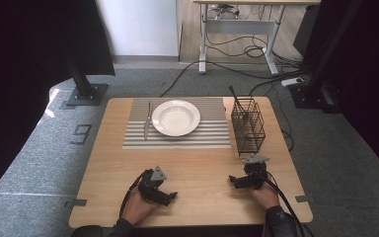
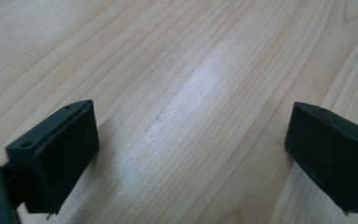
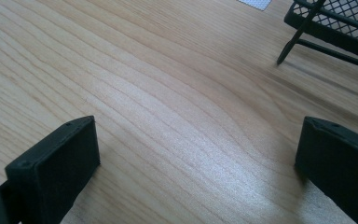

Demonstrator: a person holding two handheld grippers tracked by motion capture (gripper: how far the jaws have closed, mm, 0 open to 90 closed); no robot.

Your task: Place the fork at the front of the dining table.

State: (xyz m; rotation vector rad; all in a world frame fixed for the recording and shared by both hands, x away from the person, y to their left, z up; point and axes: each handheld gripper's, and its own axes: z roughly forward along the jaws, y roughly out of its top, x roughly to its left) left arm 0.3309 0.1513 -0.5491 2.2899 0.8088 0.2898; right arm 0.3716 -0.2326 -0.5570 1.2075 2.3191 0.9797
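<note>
Resting on the table (image 1: 192, 163), left tool (image 1: 170, 196) and right tool (image 1: 233, 180) both stand spread with nothing between, wire basket (image 1: 248, 126) just beyond the right tool.

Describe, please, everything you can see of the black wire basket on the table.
The black wire basket is a tall, square holder of thin dark mesh, apparently metal, open at the top. It stands upright on short feet near the table's right edge, just right of the striped placemat. A dark utensil handle sticks out of it, leaning left. The right gripper view shows a foot and the bottom frame on the bare wood. Neither gripper touches it; the right gripper is nearer.
</note>
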